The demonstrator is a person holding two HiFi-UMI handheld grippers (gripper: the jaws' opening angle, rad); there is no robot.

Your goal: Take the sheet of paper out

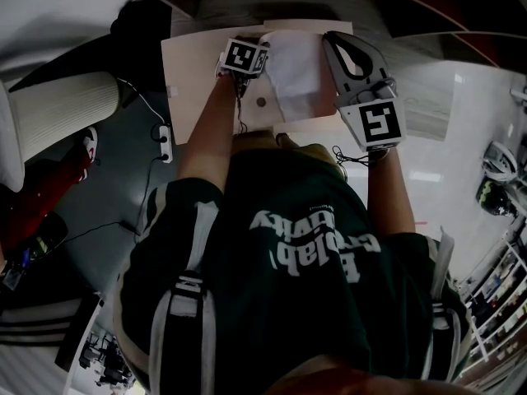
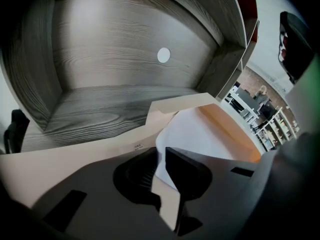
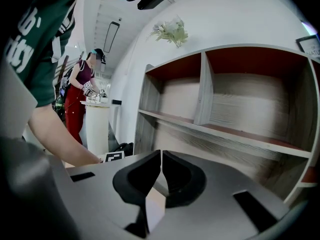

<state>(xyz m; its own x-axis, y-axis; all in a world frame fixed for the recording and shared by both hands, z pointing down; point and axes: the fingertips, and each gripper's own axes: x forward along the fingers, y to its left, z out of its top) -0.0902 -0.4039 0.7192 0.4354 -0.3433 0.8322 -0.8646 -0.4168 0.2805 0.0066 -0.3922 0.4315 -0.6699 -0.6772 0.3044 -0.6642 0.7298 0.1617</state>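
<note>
At sheet point(image 2: 205, 139), left gripper point(image 2: 161, 152) tilts down.

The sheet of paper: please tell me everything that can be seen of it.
The sheet of paper is plain white, thin and blank on the side shown. It sticks partly out of the open mouth of a beige envelope lying on a grey wooden surface; the rest is hidden inside. It curves slightly. Its near corner stands between the jaws of the left gripper, which are narrowly apart, not pressing on it.
</note>
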